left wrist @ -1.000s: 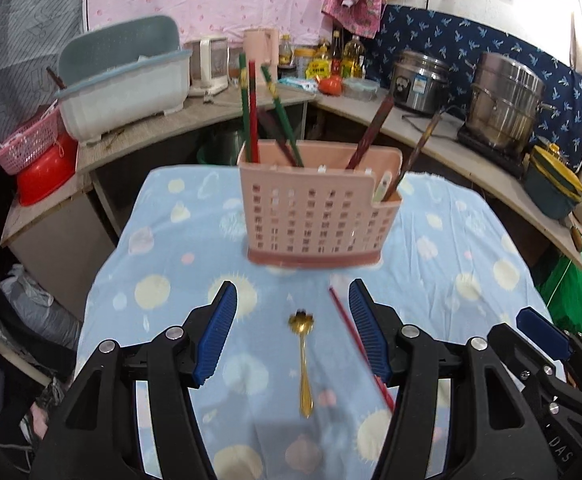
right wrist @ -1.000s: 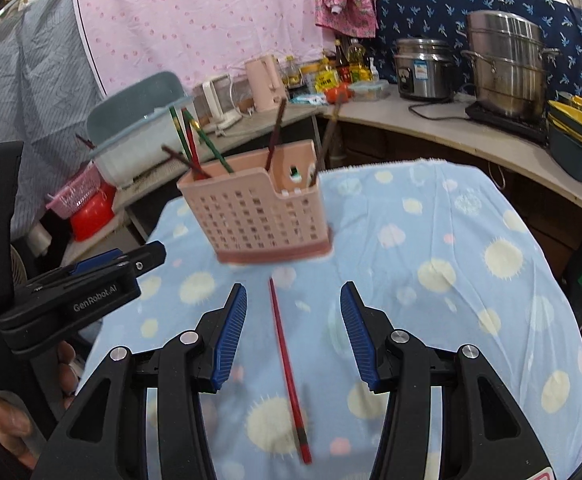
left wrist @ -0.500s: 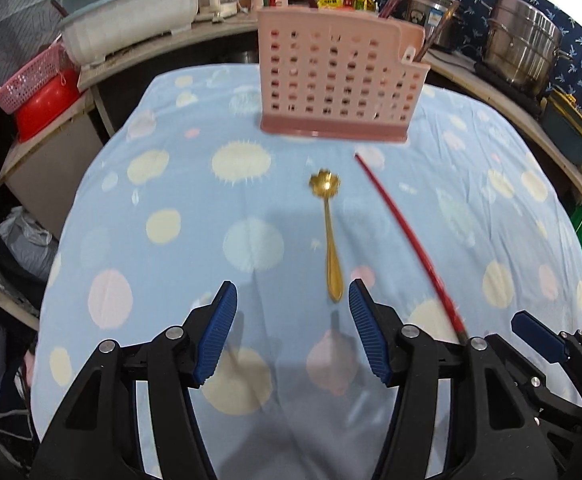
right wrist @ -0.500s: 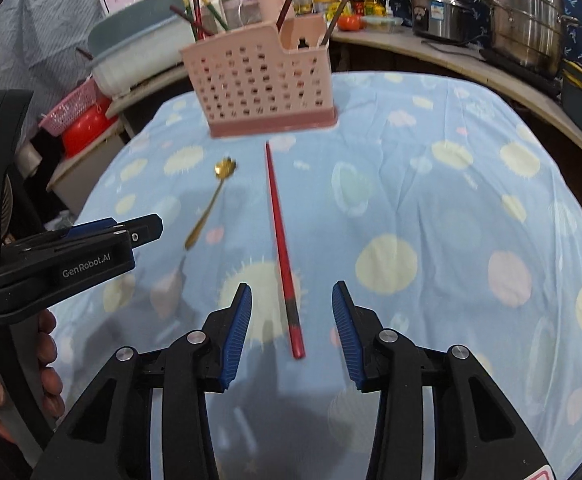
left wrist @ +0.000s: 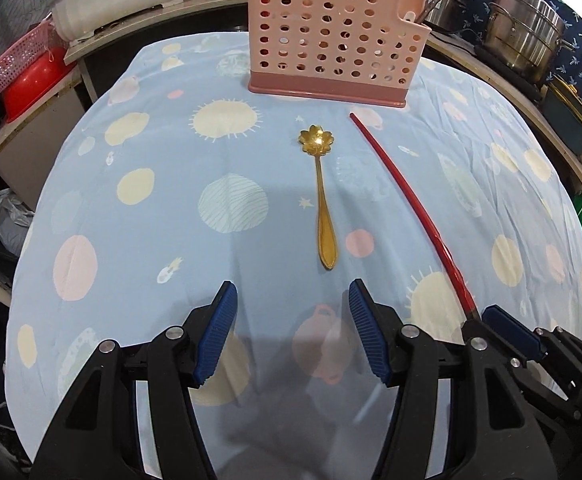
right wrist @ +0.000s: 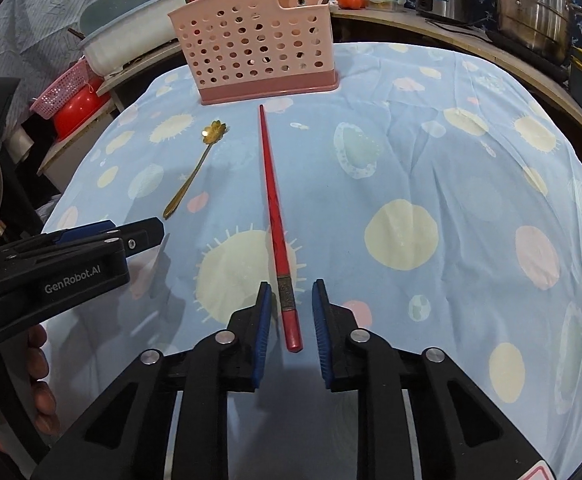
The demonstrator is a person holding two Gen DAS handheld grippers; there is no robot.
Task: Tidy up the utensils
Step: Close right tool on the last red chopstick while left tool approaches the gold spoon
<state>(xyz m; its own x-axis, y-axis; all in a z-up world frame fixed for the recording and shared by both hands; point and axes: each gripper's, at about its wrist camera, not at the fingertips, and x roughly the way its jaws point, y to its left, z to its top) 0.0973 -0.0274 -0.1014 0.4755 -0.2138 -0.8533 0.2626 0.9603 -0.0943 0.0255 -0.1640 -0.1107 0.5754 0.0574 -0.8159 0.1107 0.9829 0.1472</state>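
1. Chopstick (right wrist: 277,236), the red one, lies flat on the blue spotted cloth of the bench (right wrist: 451,168); its thin tip points away from me at the pink utensil caddy (right wrist: 251,44), its thick banded end toward me, so its long axis runs almost straight from my right hand-held gripper (right wrist: 289,314) to the caddy's base

2. I have the right hand-held gripper set astride that thick end; its jaws have just been closing and the chopstick sits between them, yet a sliver of cloth shows on each side of it, so I judge the pads not yet pressing: still released, not grasping

3. Coming in along the stick's length puts the pads across its narrow width, which I judge the surest way to pinch so thin a thing off cloth

4. Gold spoon (left wrist: 321,196) lies left of the chopstick and nearly parallel, flower-shaped bowl toward the caddy, handle end toward me and just ahead of my left hand-held gripper (left wrist: 291,332)

5. That left hand-held gripper stands released and empty, jaws wide and lined up with the spoon's handle, ready I think for the same lengthwise approach

6. Caddy already stands upright with several chopsticks in it, so I take these two as what is left to stow
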